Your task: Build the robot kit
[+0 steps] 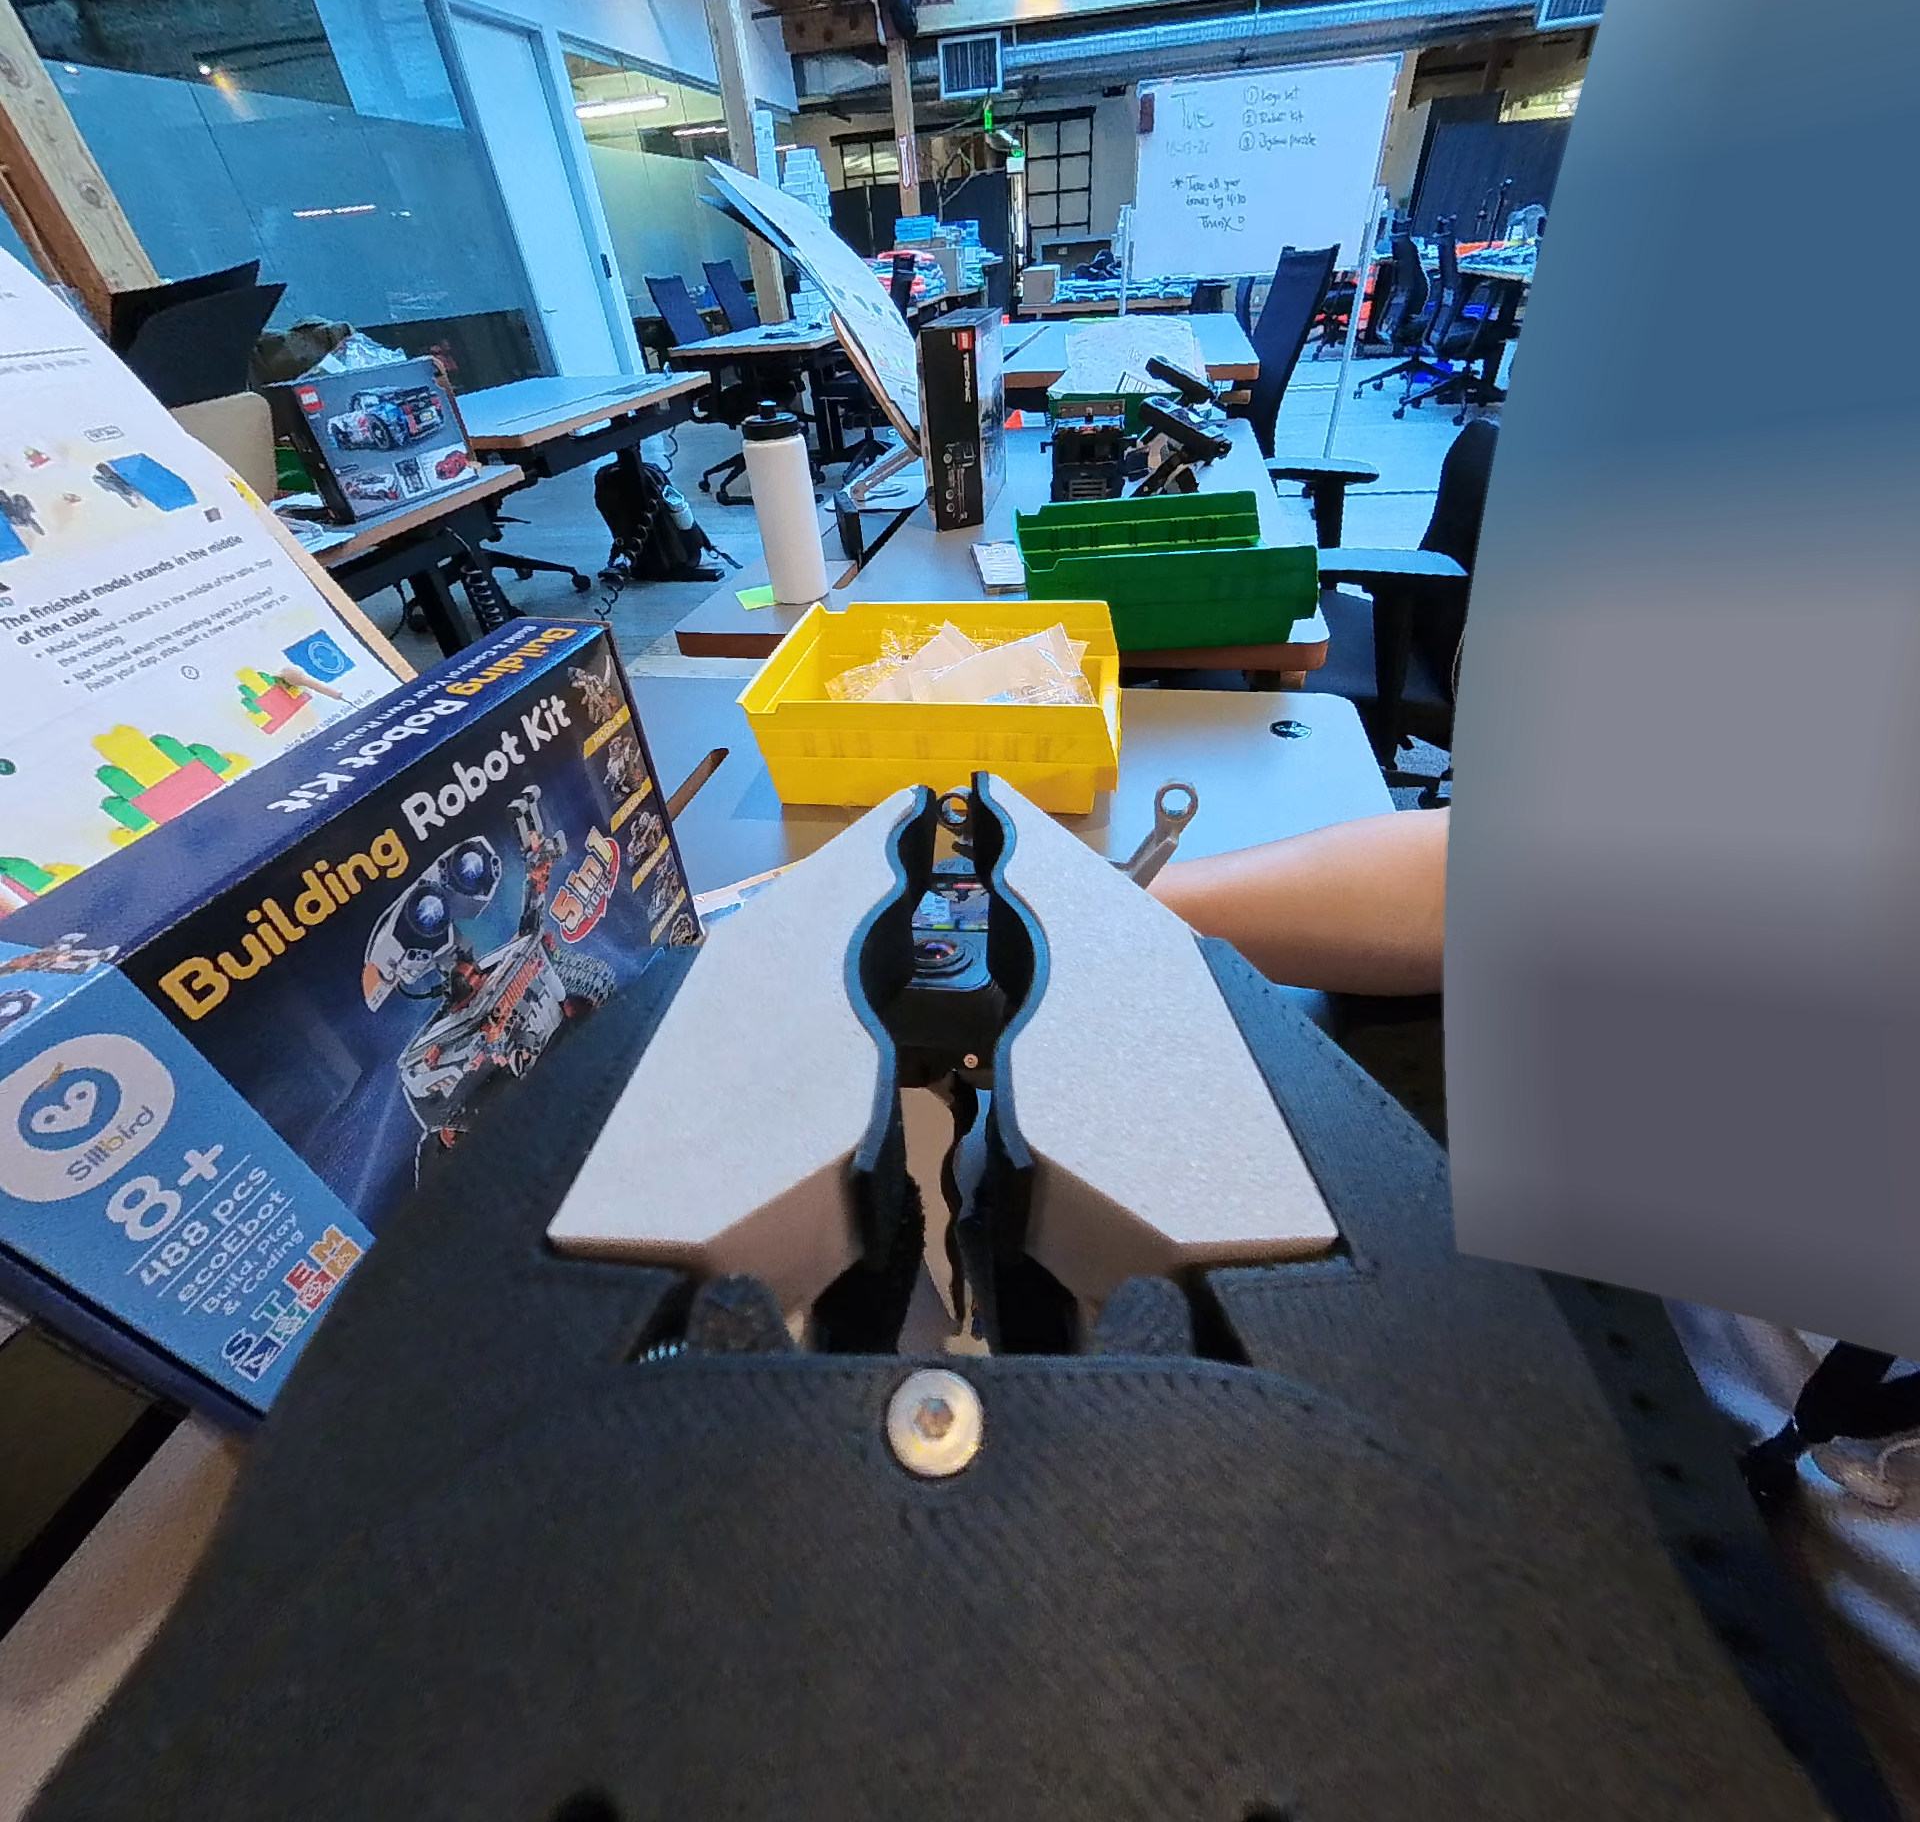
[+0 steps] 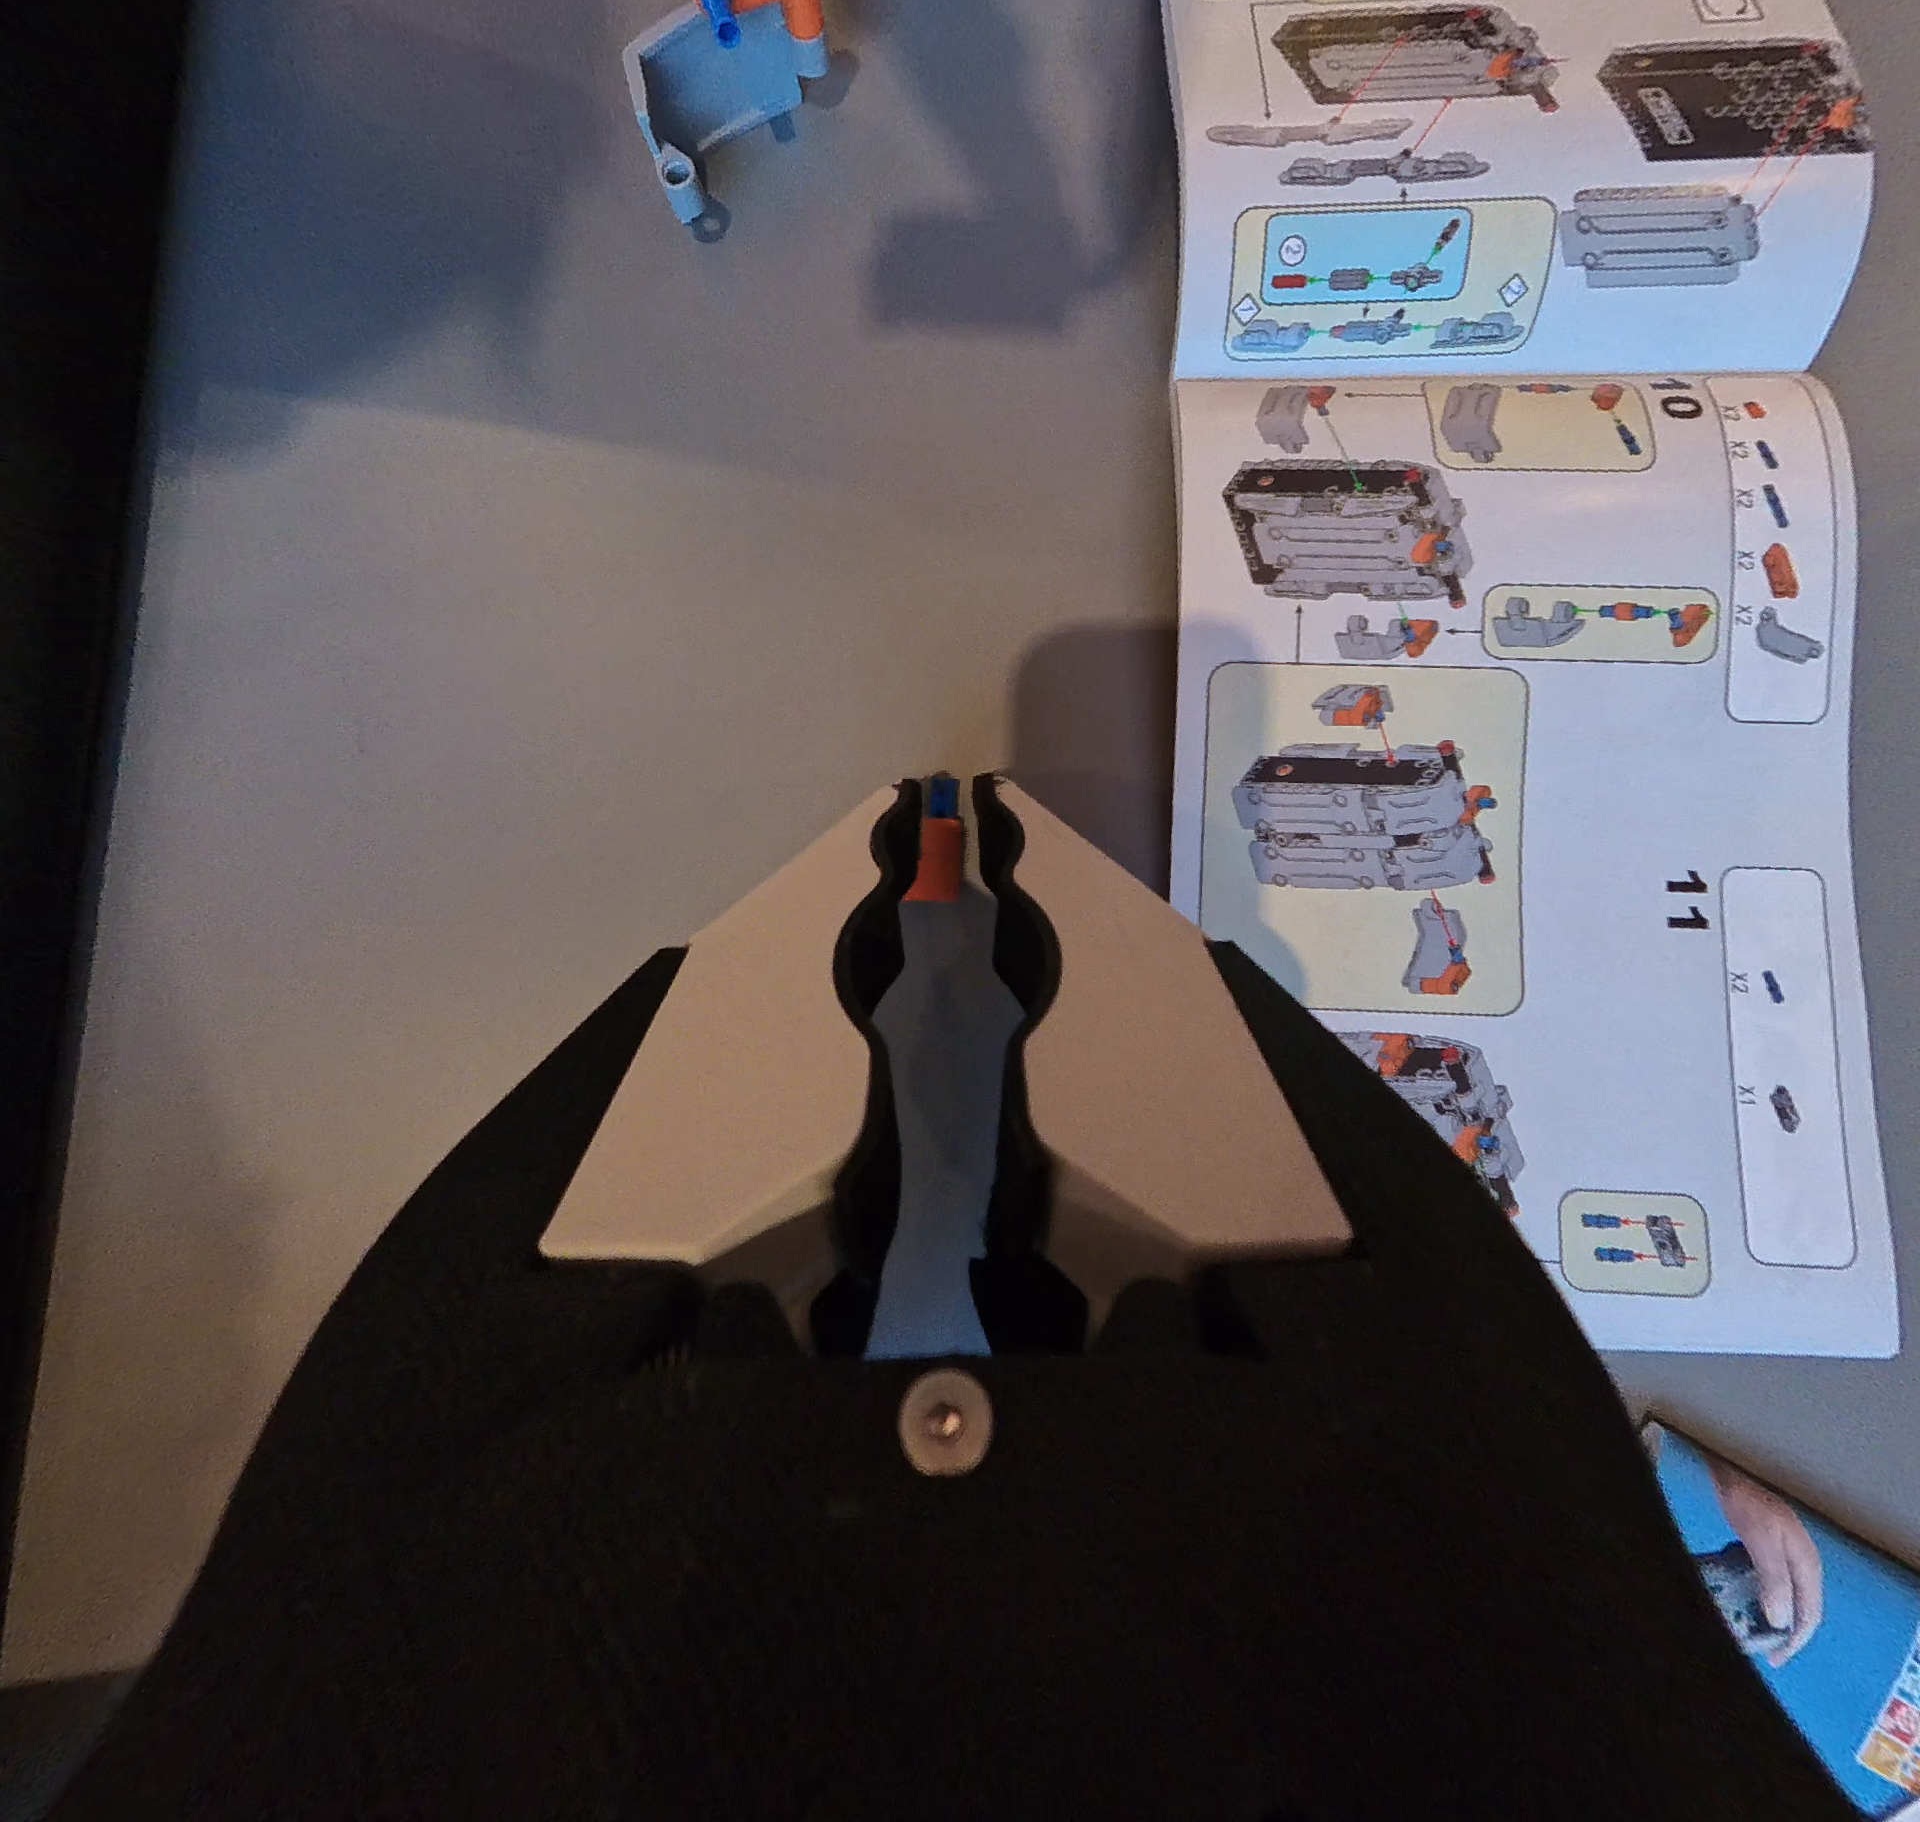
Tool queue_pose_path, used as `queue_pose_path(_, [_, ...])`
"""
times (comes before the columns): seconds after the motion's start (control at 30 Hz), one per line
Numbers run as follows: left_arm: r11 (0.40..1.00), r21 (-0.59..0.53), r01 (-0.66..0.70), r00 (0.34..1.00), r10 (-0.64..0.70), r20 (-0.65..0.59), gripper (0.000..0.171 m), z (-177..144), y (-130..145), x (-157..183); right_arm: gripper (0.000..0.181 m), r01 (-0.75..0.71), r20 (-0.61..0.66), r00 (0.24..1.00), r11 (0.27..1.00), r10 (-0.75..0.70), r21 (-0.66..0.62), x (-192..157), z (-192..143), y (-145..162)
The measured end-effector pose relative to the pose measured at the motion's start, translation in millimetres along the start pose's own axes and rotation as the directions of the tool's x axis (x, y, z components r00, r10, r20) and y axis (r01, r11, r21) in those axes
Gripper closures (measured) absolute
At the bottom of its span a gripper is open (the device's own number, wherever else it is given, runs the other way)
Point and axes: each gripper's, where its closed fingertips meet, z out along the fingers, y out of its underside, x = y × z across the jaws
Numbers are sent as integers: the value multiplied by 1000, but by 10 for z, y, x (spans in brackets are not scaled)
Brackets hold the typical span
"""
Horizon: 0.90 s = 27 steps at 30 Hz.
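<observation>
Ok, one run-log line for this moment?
left claw: shut, nothing visibly gripped, before yellow plastic bin | right claw: shut on small orange-and-blue plastic piece | grey-and-orange plastic assembly: on grey tabletop, apart

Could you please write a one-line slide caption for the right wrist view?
Right gripper pinching an orange-and-blue piece above a grey table, beside an open instruction booklet.
</observation>
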Motion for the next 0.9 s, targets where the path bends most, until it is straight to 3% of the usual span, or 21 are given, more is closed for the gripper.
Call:
queue_pose_path(0.63, [1000,-5,7,1000,-7,-10,167,21,14,6,172,-69,13,998,997,69,30,26,-65,-49])
queue_pose_path(0.9, [1000,-11,11,1000,-11,-16,167,39,27,9,170,-70,7,997,995,70,-72,5,-8,61])
